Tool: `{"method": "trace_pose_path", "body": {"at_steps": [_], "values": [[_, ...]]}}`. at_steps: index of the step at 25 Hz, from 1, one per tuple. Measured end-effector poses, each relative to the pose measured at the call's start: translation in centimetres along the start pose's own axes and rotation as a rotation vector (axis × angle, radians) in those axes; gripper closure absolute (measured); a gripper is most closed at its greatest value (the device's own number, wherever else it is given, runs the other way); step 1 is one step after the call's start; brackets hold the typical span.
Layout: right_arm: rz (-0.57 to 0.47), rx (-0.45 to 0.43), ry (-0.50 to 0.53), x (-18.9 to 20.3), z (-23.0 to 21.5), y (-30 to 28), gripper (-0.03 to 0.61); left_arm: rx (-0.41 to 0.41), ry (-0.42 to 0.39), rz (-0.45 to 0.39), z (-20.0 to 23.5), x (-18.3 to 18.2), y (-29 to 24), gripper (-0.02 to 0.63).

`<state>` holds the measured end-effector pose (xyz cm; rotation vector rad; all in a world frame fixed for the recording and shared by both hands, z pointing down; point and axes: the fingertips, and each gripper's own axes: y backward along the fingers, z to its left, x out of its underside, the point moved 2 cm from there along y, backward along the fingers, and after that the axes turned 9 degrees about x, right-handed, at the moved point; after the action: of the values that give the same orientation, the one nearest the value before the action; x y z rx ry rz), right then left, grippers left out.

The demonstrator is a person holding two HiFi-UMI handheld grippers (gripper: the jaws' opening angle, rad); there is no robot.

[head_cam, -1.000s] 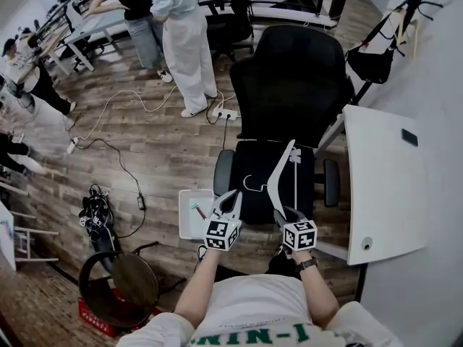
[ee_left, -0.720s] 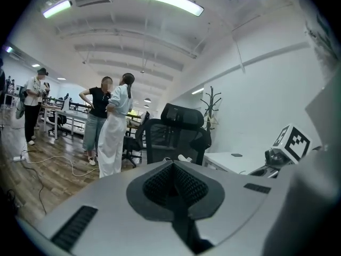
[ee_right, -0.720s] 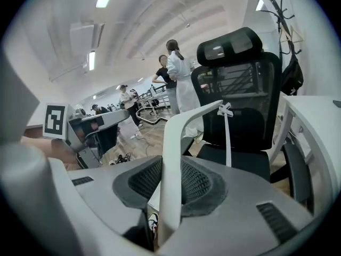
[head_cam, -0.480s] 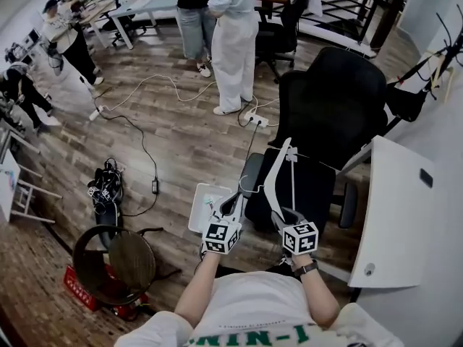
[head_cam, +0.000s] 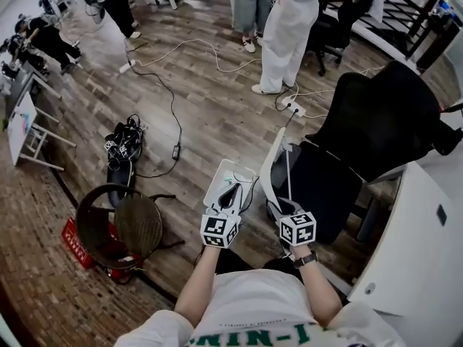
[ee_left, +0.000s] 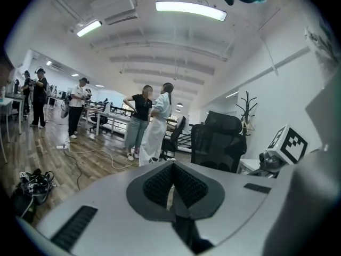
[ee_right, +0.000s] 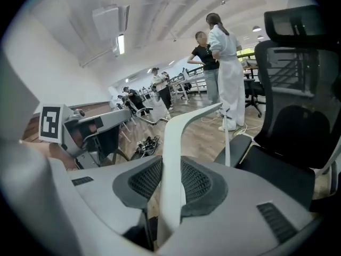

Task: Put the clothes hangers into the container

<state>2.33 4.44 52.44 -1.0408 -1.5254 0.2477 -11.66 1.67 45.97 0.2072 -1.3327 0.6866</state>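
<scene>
The hanger [head_cam: 269, 166] is being carried off the office chair [head_cam: 376, 129], where it hung a second ago, towards the container [head_cam: 214, 183]. Nearest, it is being clenched by the right gripper [head_cam: 281, 210], just right of the container. The left gripper [head_cam: 231, 194], pinched closed on nothing, is being held over the container's near edge. The hanger's long axis is being kept steeply raised, running away past the container's right rim, so a leftward lowering is probably needed.

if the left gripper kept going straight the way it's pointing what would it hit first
Nothing near: the left gripper points over open floor toward the person in white. It may meet the floor first; depth is unclear.
</scene>
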Motion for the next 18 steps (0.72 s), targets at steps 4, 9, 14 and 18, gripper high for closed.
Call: {"method": "trace_pose_path", "body": {"at_steps": [4, 9, 14, 18], "values": [[0.064, -0.057, 0.027, -0.1, 2.9, -3.9, 0.456, -0.055, 0.027, 0.017, 3.8, 0.7, 1.4, 0.601], [0.16, -0.124, 0.039, 2.4, 6.6, -9.2, 0.456, -0.1, 0.061, 0.059, 8.0, 3.3, 3.1, 0.601], [0.265, -0.148, 0.039, 6.5, 8.7, -15.5, 0.456, -0.117, 0.09, 0.115, 12.5, 7.1, 3.6, 0.601], [0.347, -0.154, 0.009, 10.7, 8.5, -20.5, 0.456, -0.114, 0.107, 0.169, 15.5, 11.0, 2.7, 0.601]]}}
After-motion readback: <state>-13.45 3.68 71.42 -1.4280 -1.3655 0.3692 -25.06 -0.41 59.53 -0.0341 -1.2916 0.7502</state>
